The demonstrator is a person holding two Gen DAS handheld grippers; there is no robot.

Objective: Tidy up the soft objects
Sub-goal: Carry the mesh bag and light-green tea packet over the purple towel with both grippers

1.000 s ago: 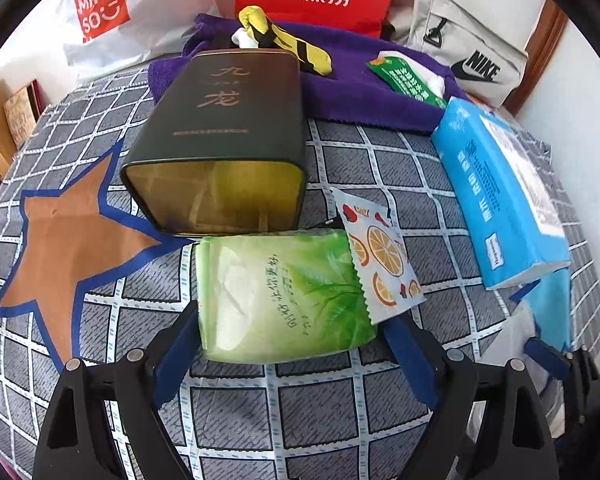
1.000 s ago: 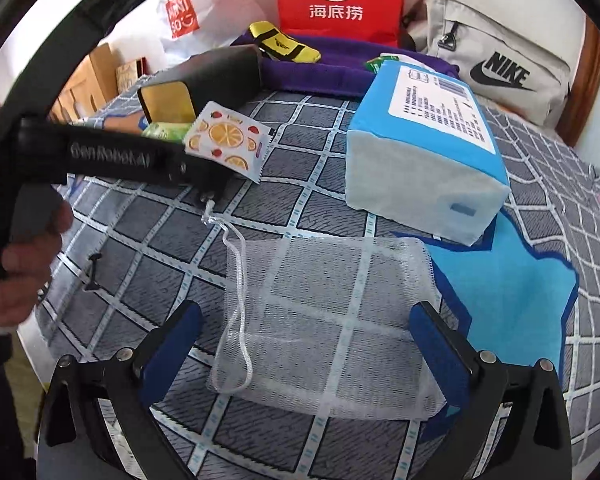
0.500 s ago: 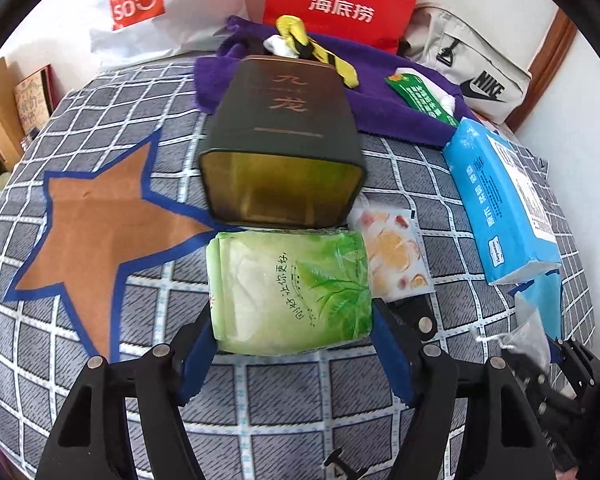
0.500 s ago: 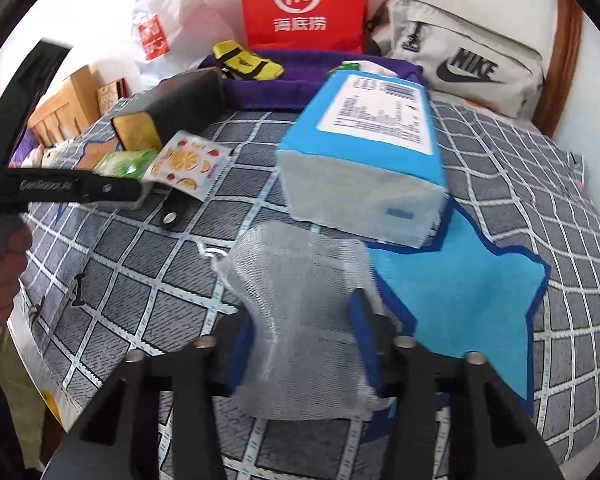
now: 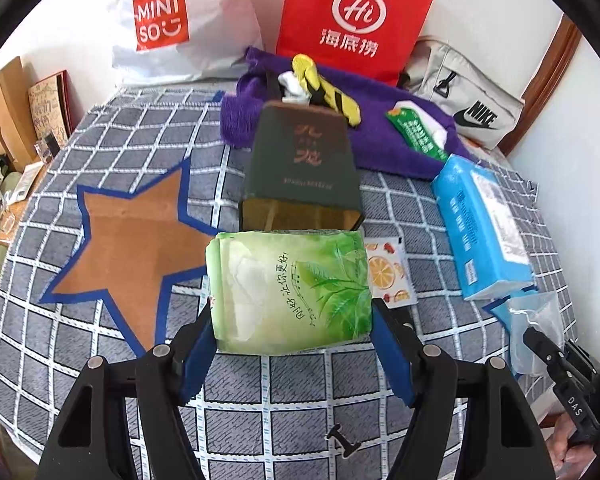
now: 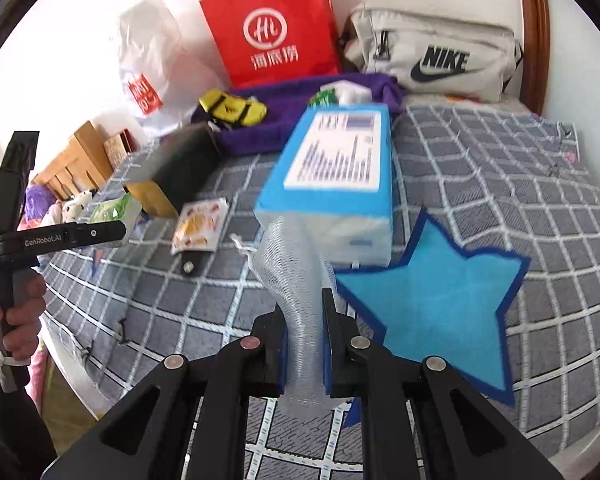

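A green pack of soft tissues point(image 5: 288, 292) sits between the blue pads of my left gripper point(image 5: 292, 316), which is shut on it and holds it just above the checked bedspread point(image 5: 60, 340), in front of a dark tin box point(image 5: 304, 176). In the right wrist view a white mesh bag point(image 6: 296, 280) is bunched into a narrow column between the pads of my right gripper point(image 6: 304, 304). Its jaws are closing, and the pads press on the mesh. The bag hangs in front of a blue tissue pack point(image 6: 336, 176) and beside a blue star patch point(image 6: 440, 300).
An orange-print sachet point(image 5: 388, 276) lies right of the green pack. At the back are a purple towel point(image 5: 380, 144) with a yellow item, a red paper bag point(image 5: 352, 20), a white plastic bag point(image 5: 160, 28) and a grey pouch point(image 6: 432, 56). A brown star patch point(image 5: 132, 240) lies left.
My left gripper closed on the green pack and rose with it. My right gripper closed on the flat mesh bag, bunched it narrow and lifted it off the bedspread.
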